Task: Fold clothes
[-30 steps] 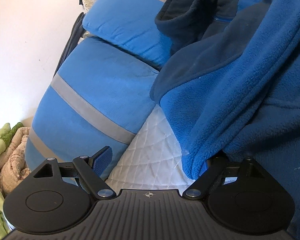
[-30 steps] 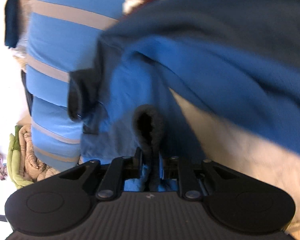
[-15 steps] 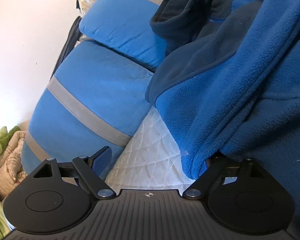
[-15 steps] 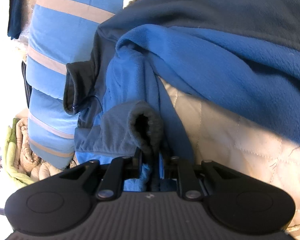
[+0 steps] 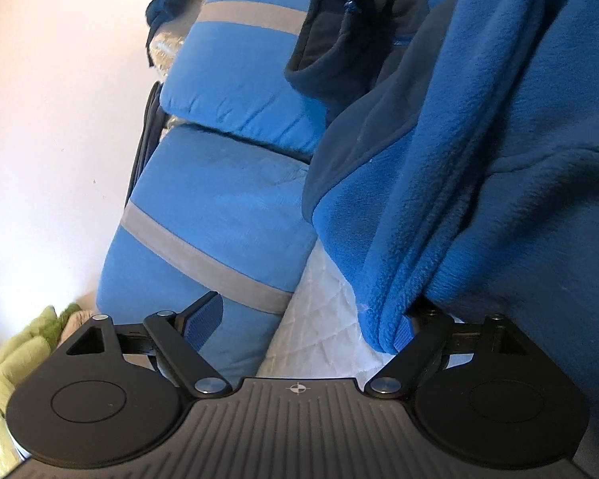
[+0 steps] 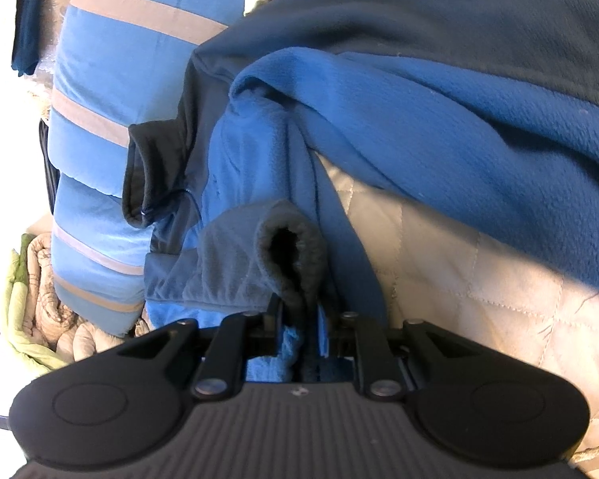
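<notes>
A blue fleece jacket [image 5: 479, 167] with dark grey panels lies over a white quilted cover [image 5: 319, 319]. Its dark collar [image 5: 331, 40] stands up near the pillows. My left gripper [image 5: 303, 323] is open wide; the jacket's blue hem hangs over its right finger, and the left pad [image 5: 203, 315] is bare. In the right wrist view, my right gripper [image 6: 301, 319] is shut on the jacket's grey sleeve cuff [image 6: 291, 247], which bulges up between the pads. The jacket's body [image 6: 439, 127] spreads above, and its collar [image 6: 151, 175] lies to the left.
Two blue pillows with grey stripes [image 5: 219, 215] [image 6: 112, 80] are stacked against a white wall [image 5: 52, 119]. A green and beige blanket [image 5: 16, 359] [image 6: 32, 311] is bunched at the lower left. The quilted cover [image 6: 479, 279] shows bare at the right.
The left view has rolled and dropped, so the pillows sit more upright and the green blanket has slid toward the corner. In the right view the jacket body has drawn back, baring more quilt.
</notes>
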`<action>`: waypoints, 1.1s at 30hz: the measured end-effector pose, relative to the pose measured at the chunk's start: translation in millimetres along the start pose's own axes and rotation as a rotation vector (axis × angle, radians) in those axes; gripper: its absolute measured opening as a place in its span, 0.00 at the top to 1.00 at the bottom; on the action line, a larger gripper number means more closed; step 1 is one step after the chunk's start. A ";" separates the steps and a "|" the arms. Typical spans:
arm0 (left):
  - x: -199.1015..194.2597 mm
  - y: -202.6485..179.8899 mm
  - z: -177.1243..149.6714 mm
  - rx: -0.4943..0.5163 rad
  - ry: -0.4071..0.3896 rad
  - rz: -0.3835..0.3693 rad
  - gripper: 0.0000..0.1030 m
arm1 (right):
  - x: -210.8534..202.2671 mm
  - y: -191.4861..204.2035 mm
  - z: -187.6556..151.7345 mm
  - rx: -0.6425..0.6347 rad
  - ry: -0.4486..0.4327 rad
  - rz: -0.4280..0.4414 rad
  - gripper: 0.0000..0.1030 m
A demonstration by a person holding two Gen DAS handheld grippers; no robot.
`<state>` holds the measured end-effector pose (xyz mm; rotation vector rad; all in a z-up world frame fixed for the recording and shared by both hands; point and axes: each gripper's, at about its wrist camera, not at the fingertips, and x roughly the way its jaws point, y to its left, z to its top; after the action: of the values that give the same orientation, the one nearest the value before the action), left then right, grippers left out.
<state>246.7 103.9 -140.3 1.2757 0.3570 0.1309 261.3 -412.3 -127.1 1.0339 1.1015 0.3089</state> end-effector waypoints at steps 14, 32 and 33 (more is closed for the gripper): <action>-34.3 106.3 -12.4 -0.504 0.063 -0.258 0.28 | 0.8 0.9 1.0 -0.032 0.011 -0.016 0.83; 143.2 90.5 2.5 -1.029 0.225 -0.708 0.84 | 7.2 -4.3 4.4 -0.022 0.020 -0.013 0.83; 142.7 93.1 0.4 -1.053 0.242 -0.701 0.85 | 7.7 -4.2 4.6 -0.024 0.020 -0.013 0.83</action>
<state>390.0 172.3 -78.6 0.0542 0.7910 -0.1241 267.7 -411.8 -134.7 1.0037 1.1201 0.3216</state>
